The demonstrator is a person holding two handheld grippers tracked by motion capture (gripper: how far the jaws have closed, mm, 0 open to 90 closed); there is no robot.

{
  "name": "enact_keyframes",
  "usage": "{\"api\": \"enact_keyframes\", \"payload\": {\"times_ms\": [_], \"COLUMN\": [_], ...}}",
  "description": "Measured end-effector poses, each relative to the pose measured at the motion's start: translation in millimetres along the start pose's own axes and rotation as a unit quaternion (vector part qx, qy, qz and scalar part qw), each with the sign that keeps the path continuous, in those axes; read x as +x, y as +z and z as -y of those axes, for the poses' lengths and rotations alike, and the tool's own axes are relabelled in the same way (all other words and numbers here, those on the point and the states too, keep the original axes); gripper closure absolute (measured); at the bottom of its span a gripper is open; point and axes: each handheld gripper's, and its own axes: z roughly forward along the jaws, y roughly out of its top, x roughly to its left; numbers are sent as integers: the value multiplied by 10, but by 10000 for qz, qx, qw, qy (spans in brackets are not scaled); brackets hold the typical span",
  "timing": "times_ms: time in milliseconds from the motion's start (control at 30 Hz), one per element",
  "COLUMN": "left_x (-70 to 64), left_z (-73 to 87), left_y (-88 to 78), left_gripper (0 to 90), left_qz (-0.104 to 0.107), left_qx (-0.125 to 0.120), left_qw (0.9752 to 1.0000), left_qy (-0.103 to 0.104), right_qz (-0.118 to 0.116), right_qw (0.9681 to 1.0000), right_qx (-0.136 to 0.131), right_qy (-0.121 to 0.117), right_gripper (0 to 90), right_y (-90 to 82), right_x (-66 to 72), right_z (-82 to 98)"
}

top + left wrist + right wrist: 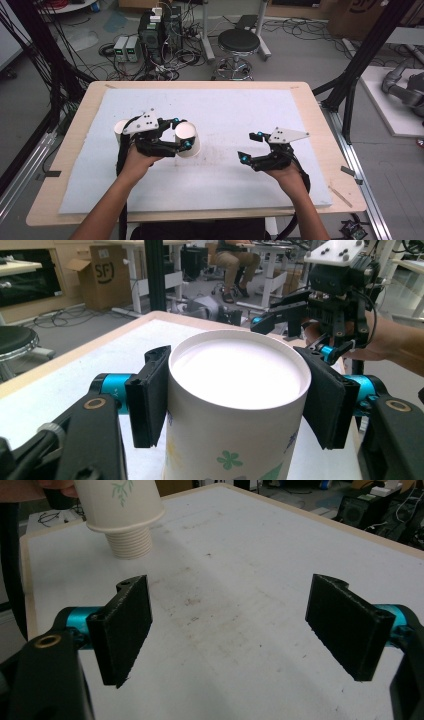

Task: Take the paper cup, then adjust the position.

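A white paper cup (191,136) with a flower print is held over the white mat (225,105), left of centre. My left gripper (182,133) is shut on it. In the left gripper view the black pads (150,395) press on both sides of the cup (235,375), whose round end faces the camera. My right gripper (247,146) hovers over the right half of the mat, open, with nothing between its pads (125,630). From the right gripper view the cup (122,500) sits over a ribbed cream stack (130,545) standing on the mat.
Another white cup (120,129) stands behind the left hand. The mat lies on a wooden table (310,95). Beyond the far edge are a stool (239,42) and electronics with cables (160,30) on the floor. A cardboard box (97,275) stands farther off.
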Motion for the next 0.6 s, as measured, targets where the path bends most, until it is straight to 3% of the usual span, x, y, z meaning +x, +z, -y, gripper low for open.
{"api": "enact_keyframes", "payload": {"times_ms": [333, 600], "left_x": [-34, -18], "left_z": [88, 97], "left_y": [92, 149], "left_gripper": [346, 345], "left_qz": [84, 163], "left_qx": [47, 61], "left_qw": [9999, 9998], "left_qy": [-72, -100], "right_qz": [-189, -308], "right_qw": [9998, 9995], "right_qx": [80, 55], "right_qy": [-89, -104], "right_gripper": [188, 187], "right_y": [69, 107], "right_x": [76, 61], "right_z": [-7, -48]}}
